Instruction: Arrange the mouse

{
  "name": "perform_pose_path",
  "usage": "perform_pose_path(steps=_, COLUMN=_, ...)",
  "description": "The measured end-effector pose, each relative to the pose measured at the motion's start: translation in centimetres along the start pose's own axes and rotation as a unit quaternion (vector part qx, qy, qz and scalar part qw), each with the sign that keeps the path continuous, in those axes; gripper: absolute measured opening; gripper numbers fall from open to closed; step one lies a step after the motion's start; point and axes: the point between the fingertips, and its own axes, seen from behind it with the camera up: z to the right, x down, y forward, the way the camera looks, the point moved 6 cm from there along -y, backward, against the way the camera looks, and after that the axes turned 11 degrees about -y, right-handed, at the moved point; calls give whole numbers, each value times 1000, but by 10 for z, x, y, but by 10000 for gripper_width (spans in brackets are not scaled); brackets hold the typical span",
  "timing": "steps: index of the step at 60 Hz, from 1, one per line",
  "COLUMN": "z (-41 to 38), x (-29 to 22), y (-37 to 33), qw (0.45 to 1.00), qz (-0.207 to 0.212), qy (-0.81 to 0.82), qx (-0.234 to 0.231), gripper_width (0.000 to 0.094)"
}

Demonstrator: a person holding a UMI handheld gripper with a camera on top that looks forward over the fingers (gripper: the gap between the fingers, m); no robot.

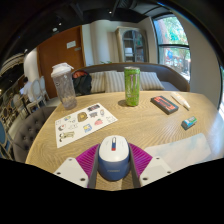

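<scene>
A round wooden table stands in a room with windows. The gripper is clamped on one white and blue mouse. Beyond lie one sticker sheet, one green can, one shaker bottle, a dark case, a pen and a teal eraser.

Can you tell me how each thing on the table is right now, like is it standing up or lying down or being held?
gripper: fingers pressing on the mouse.
mouse: white and blue, held between the fingers.
green can: standing upright.
shaker bottle: upright, lid on.
sticker sheet: lying flat.
dark case: lying flat.
white pen: lying down.
small teal thing: lying on its side.
</scene>
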Motion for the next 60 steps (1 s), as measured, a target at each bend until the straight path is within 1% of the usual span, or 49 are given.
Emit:
perform_pose_path(steps=1, z=0, x=0, y=0, qw=1000, qz=1, qy=-3, qx=-2, gripper_width=513)
perform_pose_path(steps=8, z=0, x=2, y=-4, qw=1000, qz=6, qy=-25, qx=-5, gripper_width=435)
perform_pose_path(steps=12, z=-2, x=1, y=-13, qw=999, qz=14, qy=-44, qx=-4, gripper_width=417)
perform_pose_path(steps=15, z=-5, x=-13, y=-32, qw=997, qz=45, qy=-60, qx=-14, gripper_width=398)
perform_pose_path(steps=18, z=-6, x=-36, y=-61, qw=994, qz=80, qy=-70, qx=-37, gripper_width=396)
perform_pose_path(steps=21, z=5, x=-64, y=-98, qw=988, qz=129, qy=-68, qx=-43, gripper_width=396)
perform_pose_path(steps=23, z=21, x=-81, y=-122, qw=985, qz=158, qy=-64, qx=-31, gripper_width=396)
perform_pose_path(steps=27, z=54, x=-104, y=-169, qw=979, qz=197, qy=-60, qx=0, gripper_width=395)
perform_pose_path(steps=31, z=92, x=-111, y=-200, qw=975, qz=213, qy=-59, qx=21, gripper_width=393)
perform_pose_path(steps=33, z=113, x=-103, y=-210, qw=974, qz=215, qy=-58, qx=34, gripper_width=393)
perform_pose_path(steps=36, z=137, x=-91, y=-208, qw=977, qz=199, qy=-59, qx=56, gripper_width=393)
perform_pose_path(steps=40, z=165, x=-59, y=-193, qw=983, qz=162, qy=-52, qx=73, gripper_width=393)
perform_pose_path(steps=41, z=177, x=-34, y=-193, qw=984, qz=153, qy=-51, qx=74, gripper_width=392)
perform_pose_path(steps=43, z=175, x=-39, y=-177, qw=989, qz=125, qy=-41, qx=70, gripper_width=391)
perform_pose_path(steps=45, z=179, x=-21, y=-165, qw=992, qz=99, qy=-35, qx=68, gripper_width=392)
perform_pose_path(steps=47, z=190, x=22, y=-152, qw=994, qz=81, qy=-33, qx=66, gripper_width=393)
perform_pose_path(steps=49, z=192, x=25, y=-142, qw=995, qz=64, qy=-31, qx=63, gripper_width=393)
perform_pose_path(steps=53, z=192, x=46, y=-128, qw=998, qz=39, qy=-23, qx=52, gripper_width=393)
perform_pose_path(steps=60, z=189, x=71, y=-109, qw=999, qz=21, qy=-26, qx=34, gripper_width=395)
